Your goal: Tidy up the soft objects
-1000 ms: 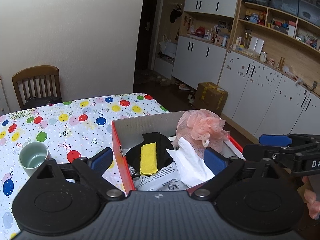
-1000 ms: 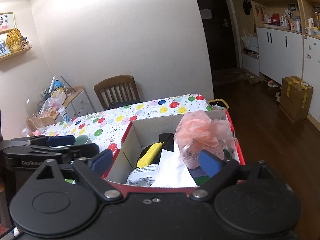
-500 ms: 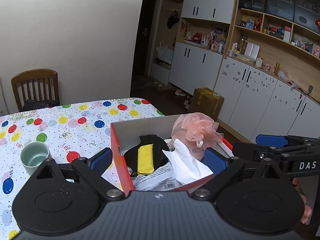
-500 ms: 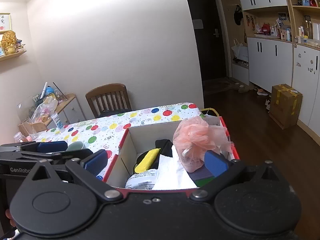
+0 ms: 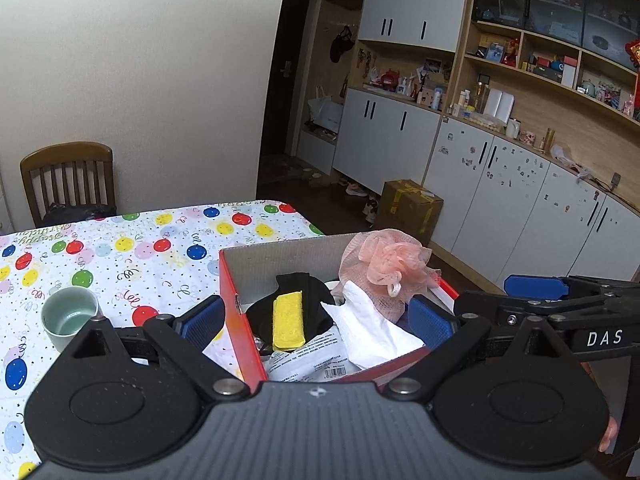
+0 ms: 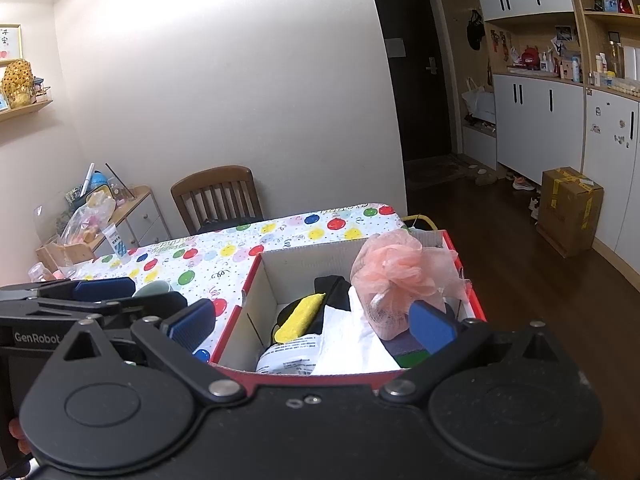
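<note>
A red cardboard box (image 5: 234, 312) (image 6: 256, 280) stands on the table's right end. In it lie a pink mesh bath pouf (image 5: 386, 258) (image 6: 400, 268), a yellow sponge (image 5: 287, 319) (image 6: 300, 316) on black cloth (image 5: 316, 292), white tissue (image 5: 372, 332) (image 6: 348, 344) and a printed white packet (image 5: 308, 364). My left gripper (image 5: 316, 322) is open and empty, held above the box's near edge. My right gripper (image 6: 312, 326) is open and empty, also above the near edge. Each gripper shows at the side of the other's view.
The table (image 5: 120, 248) has a balloon-print cloth. A pale green cup (image 5: 68, 316) stands left of the box. A wooden chair (image 5: 68, 180) is at the far side. A cardboard carton (image 5: 408, 208) sits on the floor by white cabinets (image 5: 500, 200).
Both grippers have drawn back and risen a little from the box. The things in the box have not moved.
</note>
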